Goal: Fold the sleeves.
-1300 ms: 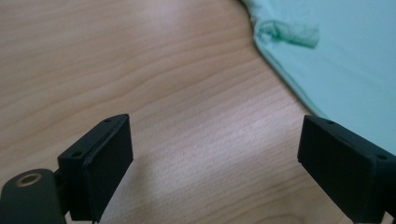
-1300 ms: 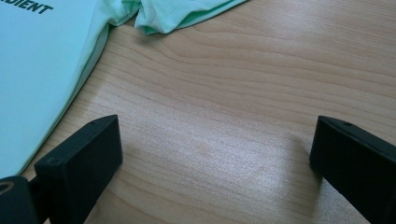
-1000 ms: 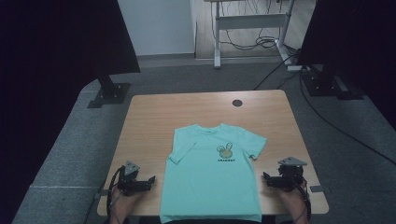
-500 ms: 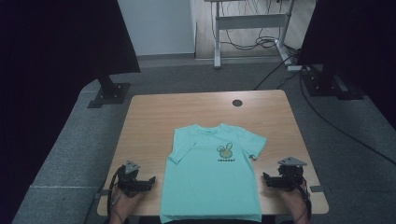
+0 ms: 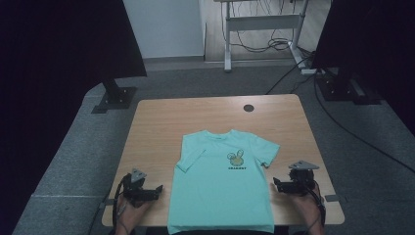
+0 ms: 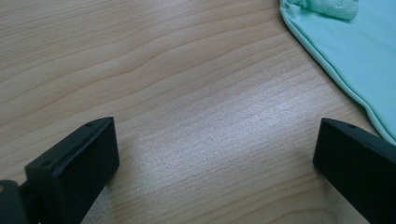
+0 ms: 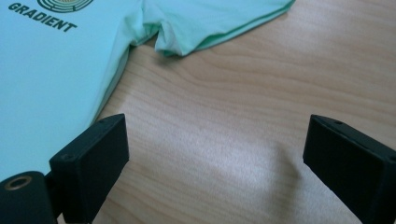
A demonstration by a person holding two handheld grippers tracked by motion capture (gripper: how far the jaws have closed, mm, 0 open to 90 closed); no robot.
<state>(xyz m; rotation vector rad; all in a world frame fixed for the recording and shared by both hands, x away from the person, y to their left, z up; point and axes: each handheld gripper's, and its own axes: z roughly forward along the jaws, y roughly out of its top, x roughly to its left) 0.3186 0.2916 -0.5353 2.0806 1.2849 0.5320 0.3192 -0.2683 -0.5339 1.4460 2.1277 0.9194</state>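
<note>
— On the table point(image 5: 156, 122), where's the shirt point(image 5: 220, 191)?
— Flat in the middle, hem at the near edge.
— And the grippers?
— Left gripper point(image 5: 157, 189) just beside its left side, right gripper point(image 5: 277, 183) by the right sleeve. Both sets of fingers point(image 6: 74, 168) stand wide apart over bare wood, holding nothing; the left's have just been opening.

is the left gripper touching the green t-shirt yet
Apart. In the left gripper view, the left gripper has its jaws wide open over bare wooden table, and the t-shirt hem runs past the right-hand jaw with a strip of wood between.
</note>
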